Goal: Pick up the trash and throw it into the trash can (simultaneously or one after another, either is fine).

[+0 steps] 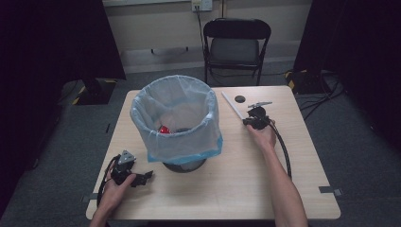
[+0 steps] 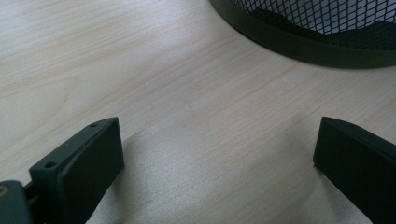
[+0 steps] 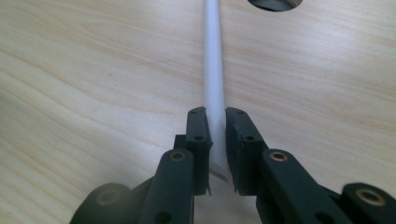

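A long white stick lies on the wooden table to the right of the bin. My right gripper is shut on its near end; in the right gripper view the white stick runs away from between the two jaws, and the gripper clamps it. A mesh bin lined with a pale blue bag stands mid-table, with something red inside. My left gripper rests open near the table's front left, its jaws wide apart over bare wood, pointing at the bin's black base.
A small black round hole sits in the table beyond the stick, also at the top of the right gripper view. A black folding chair stands behind the table. Dark curtains hang at both sides.
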Motion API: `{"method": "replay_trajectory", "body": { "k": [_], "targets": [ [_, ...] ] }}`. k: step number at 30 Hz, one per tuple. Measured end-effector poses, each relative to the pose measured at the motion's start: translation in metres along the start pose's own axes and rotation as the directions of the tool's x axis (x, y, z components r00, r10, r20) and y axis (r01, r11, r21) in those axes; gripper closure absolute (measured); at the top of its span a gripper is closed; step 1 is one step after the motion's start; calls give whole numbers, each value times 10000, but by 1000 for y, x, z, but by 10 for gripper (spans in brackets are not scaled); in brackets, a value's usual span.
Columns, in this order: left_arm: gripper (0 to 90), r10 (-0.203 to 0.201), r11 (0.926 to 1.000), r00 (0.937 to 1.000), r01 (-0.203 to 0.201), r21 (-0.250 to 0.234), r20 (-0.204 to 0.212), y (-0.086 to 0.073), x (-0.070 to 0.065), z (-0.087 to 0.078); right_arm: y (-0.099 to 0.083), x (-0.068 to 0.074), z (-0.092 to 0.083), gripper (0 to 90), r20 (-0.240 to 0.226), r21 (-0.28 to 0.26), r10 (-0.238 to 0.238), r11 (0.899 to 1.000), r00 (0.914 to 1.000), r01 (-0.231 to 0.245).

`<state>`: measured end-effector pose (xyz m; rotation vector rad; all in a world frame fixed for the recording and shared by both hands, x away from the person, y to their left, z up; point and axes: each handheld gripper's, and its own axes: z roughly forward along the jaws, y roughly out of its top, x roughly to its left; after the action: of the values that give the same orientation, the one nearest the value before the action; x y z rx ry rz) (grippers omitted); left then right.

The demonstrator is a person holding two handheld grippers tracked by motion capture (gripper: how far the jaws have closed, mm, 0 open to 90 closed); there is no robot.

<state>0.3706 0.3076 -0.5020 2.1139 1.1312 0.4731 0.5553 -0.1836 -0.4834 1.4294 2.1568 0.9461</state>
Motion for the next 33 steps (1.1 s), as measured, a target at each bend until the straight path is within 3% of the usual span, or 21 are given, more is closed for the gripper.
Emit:
{"method": "replay_trajectory", "body": {
  "k": [15,23,33],
  "targets": [
    [10,-13,10000,10000,13,-11,-4,0,0,0,2,2,-31,805,-478,-780,356,9962,9982,-393],
    [10,-45,10000,10000,45,-32,3,0,0,0,3,3,-56,806,-875,-1421,574,9874,9945,-695],
    [10,-10,10000,10000,10,-7,-4,0,0,0,9,8,-90,805,-947,-2155,400,9747,9947,-597]
  ]
}}
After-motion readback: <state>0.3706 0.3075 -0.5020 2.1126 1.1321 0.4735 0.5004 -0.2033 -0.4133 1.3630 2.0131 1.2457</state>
